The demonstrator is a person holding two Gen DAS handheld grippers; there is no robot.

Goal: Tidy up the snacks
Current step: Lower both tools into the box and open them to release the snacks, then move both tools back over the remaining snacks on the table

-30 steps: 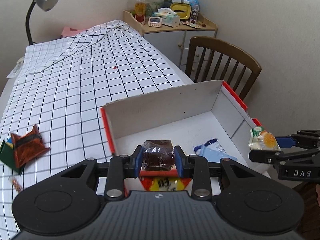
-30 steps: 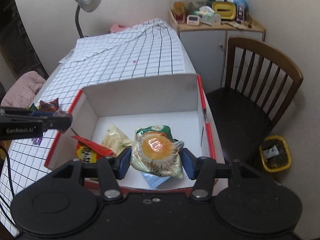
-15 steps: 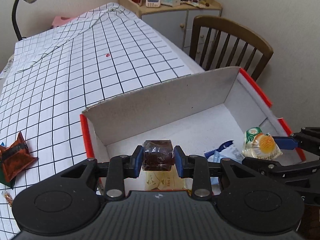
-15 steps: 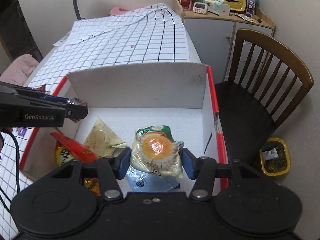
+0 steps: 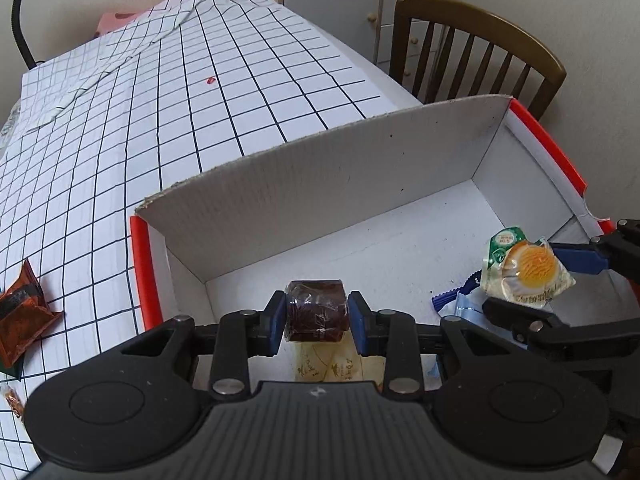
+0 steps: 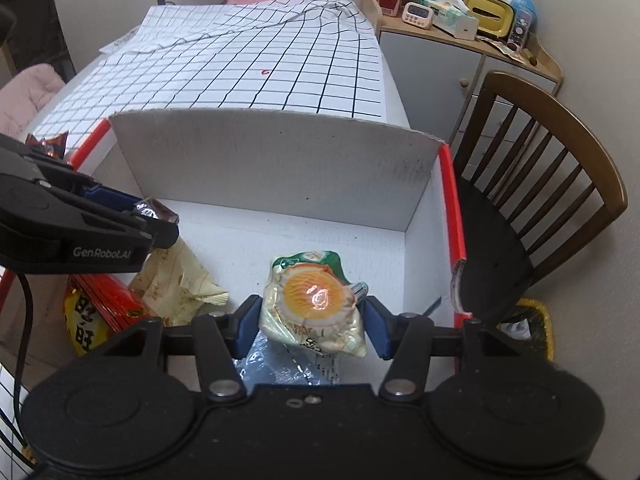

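My left gripper (image 5: 316,316) is shut on a dark brown wrapped cake (image 5: 315,315) and holds it over the near left part of the white cardboard box (image 5: 328,188) with red edges. My right gripper (image 6: 312,316) is shut on a clear packet with an orange-yellow pastry (image 6: 314,304), held over the box's near right part; it also shows in the left wrist view (image 5: 524,272). In the box lie a beige packet (image 6: 180,284), a red and yellow packet (image 6: 96,312) and a blue-silver packet (image 5: 460,304).
The box stands on a table with a black-checked white cloth (image 5: 200,80). Brown-orange snack packets (image 5: 24,320) lie on the cloth left of the box. A wooden chair (image 6: 540,184) stands right of the box, a cabinet (image 6: 440,60) with clutter behind it.
Both grippers have moved forward and down over the box with their snacks still held. The box now fills more of both views.
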